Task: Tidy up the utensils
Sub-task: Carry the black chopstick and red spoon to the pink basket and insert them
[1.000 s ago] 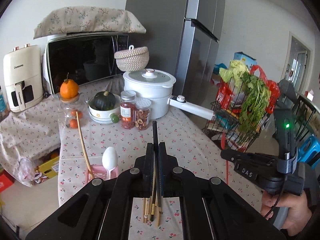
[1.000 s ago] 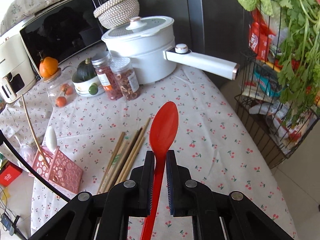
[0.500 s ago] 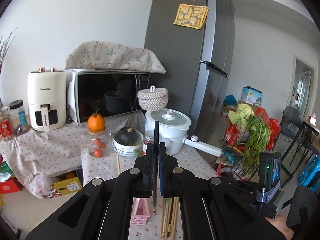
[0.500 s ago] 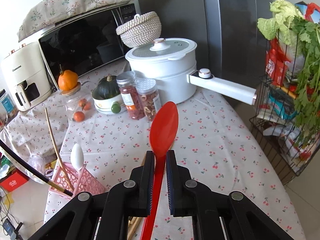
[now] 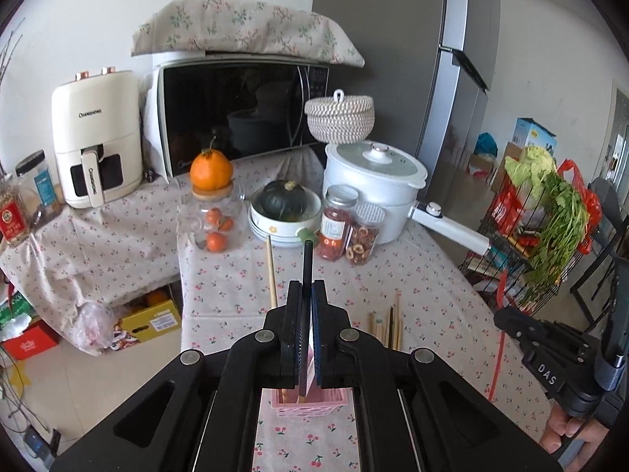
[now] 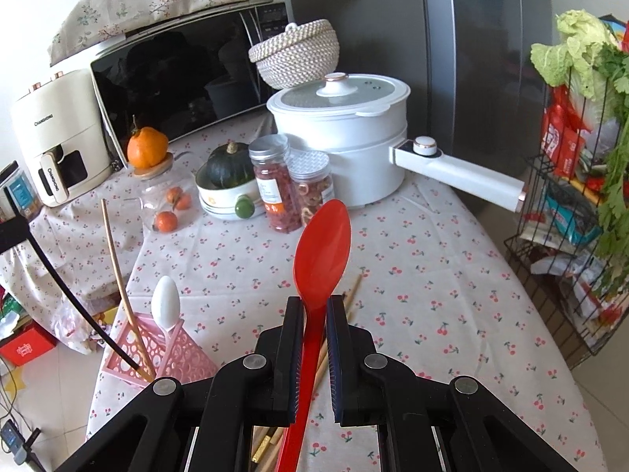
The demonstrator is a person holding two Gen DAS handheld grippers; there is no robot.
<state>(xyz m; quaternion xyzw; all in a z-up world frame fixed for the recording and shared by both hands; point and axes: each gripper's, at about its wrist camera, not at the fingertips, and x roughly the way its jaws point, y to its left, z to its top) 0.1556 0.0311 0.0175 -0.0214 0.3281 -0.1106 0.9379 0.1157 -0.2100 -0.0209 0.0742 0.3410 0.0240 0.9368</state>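
Left gripper [image 5: 307,295]: jaws pressed onto a black chopstick [image 5: 306,267], which stands nearly upright between the pads. Its lower end reaches down into the pink holder [image 5: 310,405], directly below the jaws. In the right wrist view the same black chopstick [image 6: 70,299] runs as a slanted dark line into the pink holder [image 6: 181,354].

Pink holder: perforated basket near the table's front left edge, on the cherry-print tablecloth [image 6: 412,275]. It carries a wooden chopstick [image 6: 118,275] leaning up and to the left, and a white spoon [image 6: 166,305] standing bowl-up.

Right gripper [image 6: 314,310]: jaws pinching the handle of a red spoon [image 6: 322,251], bowl pointing forward and up. It hangs to the right of the pink holder, apart from it.

Loose wooden chopsticks [image 5: 387,326] lie flat on the cloth just right of the pink holder, partly under the right gripper in the right wrist view.

Behind the pink holder, far side of the table: white pot [image 6: 346,137] with long handle, two lidded jars [image 6: 291,188], a bowl holding a dark green squash [image 6: 228,165], a glass jar topped by an orange [image 6: 146,147]. Further back, a microwave [image 5: 236,110] under a floral cover and a cream air fryer [image 5: 96,133].
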